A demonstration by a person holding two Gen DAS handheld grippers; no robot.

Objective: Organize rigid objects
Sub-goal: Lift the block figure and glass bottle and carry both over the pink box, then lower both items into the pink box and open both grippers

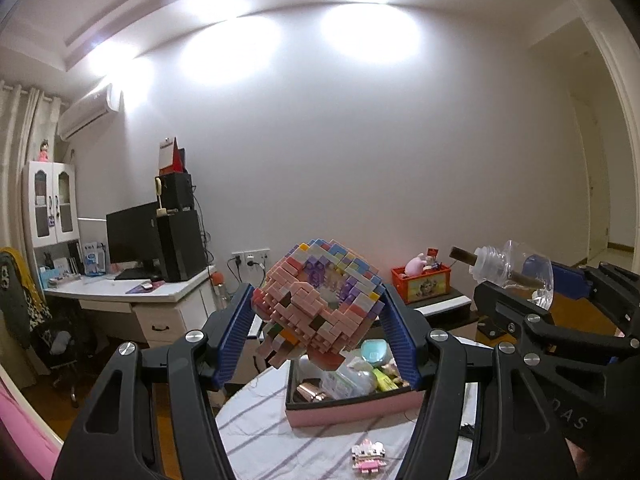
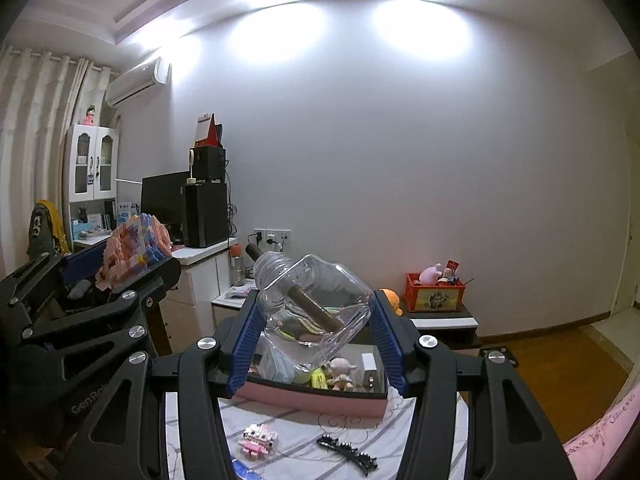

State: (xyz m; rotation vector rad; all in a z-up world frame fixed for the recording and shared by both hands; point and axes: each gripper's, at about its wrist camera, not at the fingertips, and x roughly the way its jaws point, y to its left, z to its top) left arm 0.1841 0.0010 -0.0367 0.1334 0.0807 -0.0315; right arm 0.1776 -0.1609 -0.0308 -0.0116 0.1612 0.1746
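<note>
My left gripper [image 1: 318,312] is shut on a pink and pastel brick-built model [image 1: 320,300] and holds it tilted in the air above the pink box [image 1: 352,410]. My right gripper [image 2: 316,320] is shut on a clear plastic bottle [image 2: 316,300] with a brown stick [image 2: 316,309] inside, tilted above the same pink box [image 2: 316,400]. The box holds several small items. Each gripper shows in the other's view: the right with the bottle [image 1: 516,270], the left with the model [image 2: 134,246].
A small pink brick figure [image 2: 258,440] [image 1: 368,456] and a black hair clip [image 2: 348,454] lie on the striped tablecloth [image 2: 304,432] in front of the box. A red toy crate [image 2: 434,294] stands on a low stand behind. A desk with a monitor [image 1: 132,240] is at the left.
</note>
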